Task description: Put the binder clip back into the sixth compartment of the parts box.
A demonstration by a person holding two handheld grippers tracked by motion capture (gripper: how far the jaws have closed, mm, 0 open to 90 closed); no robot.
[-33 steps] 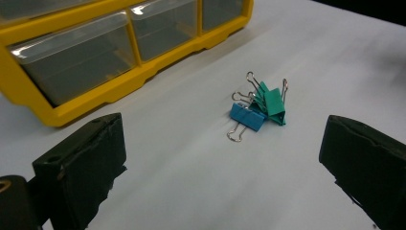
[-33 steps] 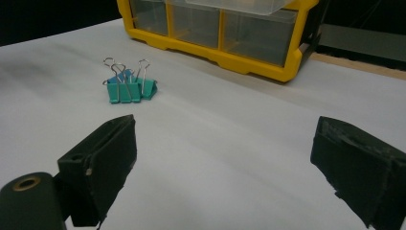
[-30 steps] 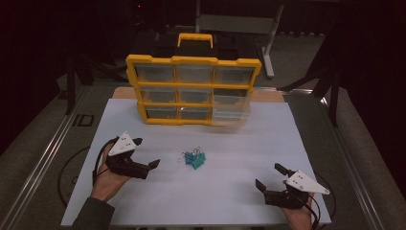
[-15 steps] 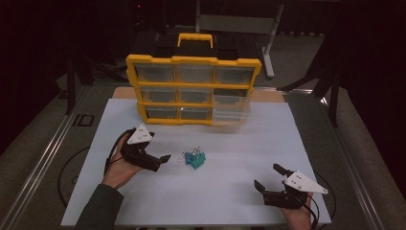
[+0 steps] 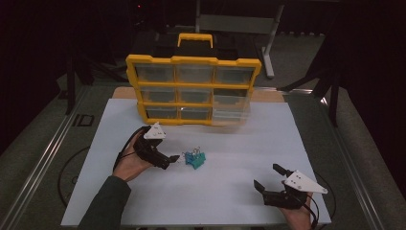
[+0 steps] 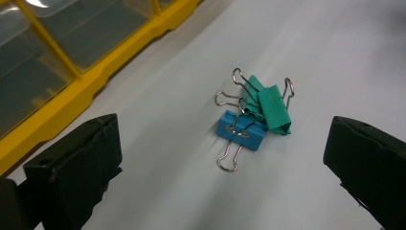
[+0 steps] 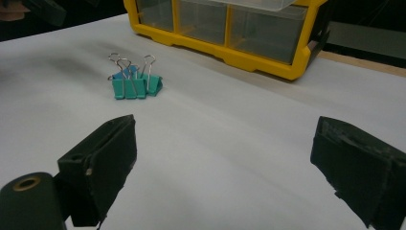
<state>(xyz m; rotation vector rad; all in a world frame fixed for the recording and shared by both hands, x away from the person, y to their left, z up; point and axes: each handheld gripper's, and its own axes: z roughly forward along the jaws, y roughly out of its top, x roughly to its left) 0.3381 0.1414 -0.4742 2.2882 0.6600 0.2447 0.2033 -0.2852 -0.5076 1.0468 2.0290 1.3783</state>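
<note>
A small heap of binder clips (image 5: 194, 158) lies on the white table mat (image 5: 230, 143): a blue clip (image 6: 242, 131) and green clips (image 6: 274, 108), also seen as a clump of clips (image 7: 135, 81) in the right gripper view. My left gripper (image 5: 175, 158) is open, its tips just left of the heap, with the clips lying ahead between the wide jaws. My right gripper (image 5: 269, 176) is open near the front right corner, well away from the clips, with nothing between its jaws.
A yellow organizer box (image 5: 194, 89) with clear drawers stands upright at the back of the mat; one right-hand drawer (image 5: 231, 116) is pulled out. The same organizer (image 7: 230, 28) shows beyond the clips in the right gripper view. Dark floor surrounds the table.
My left gripper has moved right and forward across the mat until its tips are beside the clips. The right gripper has stayed in place.
</note>
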